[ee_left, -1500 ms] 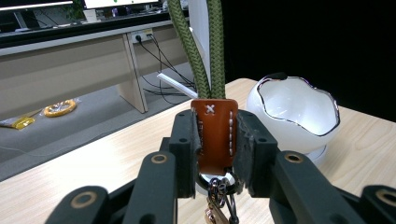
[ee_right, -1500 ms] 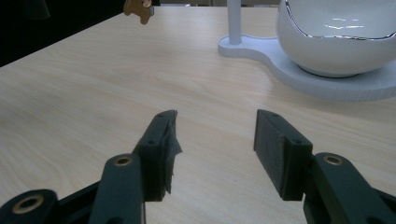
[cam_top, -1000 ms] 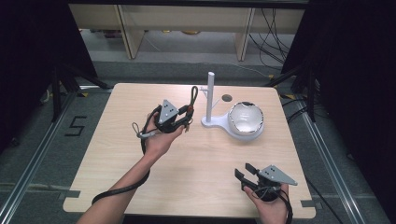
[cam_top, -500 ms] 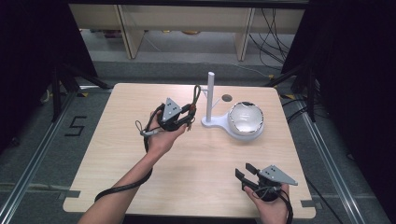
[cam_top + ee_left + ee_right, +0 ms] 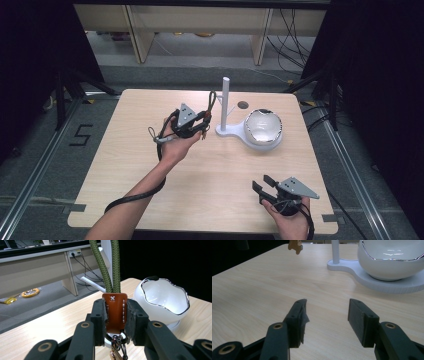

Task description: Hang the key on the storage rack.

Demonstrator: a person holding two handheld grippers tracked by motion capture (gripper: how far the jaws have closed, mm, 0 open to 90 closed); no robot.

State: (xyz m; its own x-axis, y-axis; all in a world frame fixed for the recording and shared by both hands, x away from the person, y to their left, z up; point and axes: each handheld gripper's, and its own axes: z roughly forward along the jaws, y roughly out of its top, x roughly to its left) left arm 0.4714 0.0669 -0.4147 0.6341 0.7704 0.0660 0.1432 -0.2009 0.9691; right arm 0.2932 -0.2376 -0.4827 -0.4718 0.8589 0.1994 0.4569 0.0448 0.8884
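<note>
On the wooden surface (image 5: 125, 165): one white stand (image 5: 226, 107) with an upright post, one white bowl (image 5: 262, 127) on the stand's base at about 3 o'clock of the post, one keychain (image 5: 115, 310), two hand-held grippers; left hand-held gripper (image 5: 199, 122) clamped narrow on the keychain's brown leather tab, two green cord strands rising from it toward 12 o'clock, metal rings hanging below, just beside the post at its 9 o'clock; right hand-held gripper (image 5: 261, 184) spread wide, gripping nothing, near the surface's 5 o'clock corner; what the bowl contains cannot be told.
</note>
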